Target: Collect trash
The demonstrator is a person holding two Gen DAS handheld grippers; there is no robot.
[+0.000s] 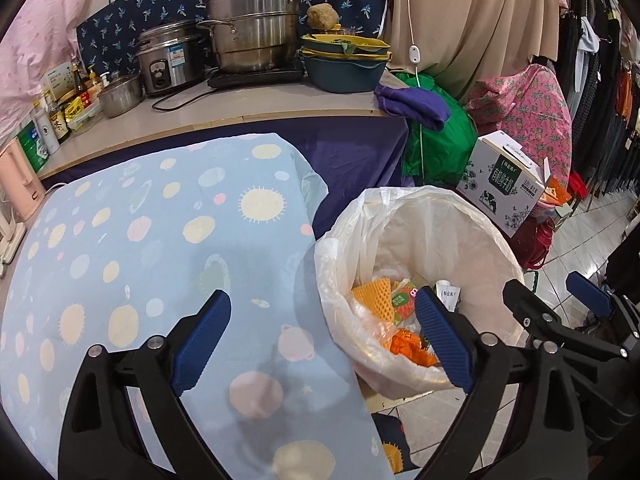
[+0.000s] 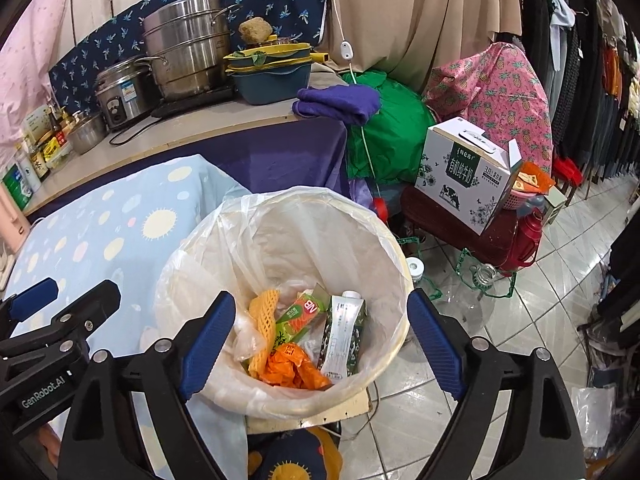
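Both jaws of the right hand-held gripper (image 2: 320, 344) stand wide apart with nothing between the pads; directly beyond and below them lies the trash bin (image 2: 394, 240), lined with a thin white bag (image 2: 192, 280). The left hand-held gripper (image 1: 324, 340) is likewise open and empty, set over the patterned cloth (image 1: 140, 240), with the bin just to its right. Collected trash rests at the bin's bottom: a yellow foam net (image 2: 262, 316), an orange wrapper (image 2: 296, 366), a small drink carton (image 2: 308, 312) and a flattened milk carton (image 2: 344, 332). All appear light; the net and wrapper are soft and crush easily, while the cartons are semi-stiff and best taken across their flat faces. The liner is thin, slippery and likely to tear; take hold of it at the gathered fold over the rim, not the stretched wall. Farther off, the counter (image 2: 200, 128) carries steel pots (image 2: 188, 48) and a stack of basins (image 2: 272, 76).
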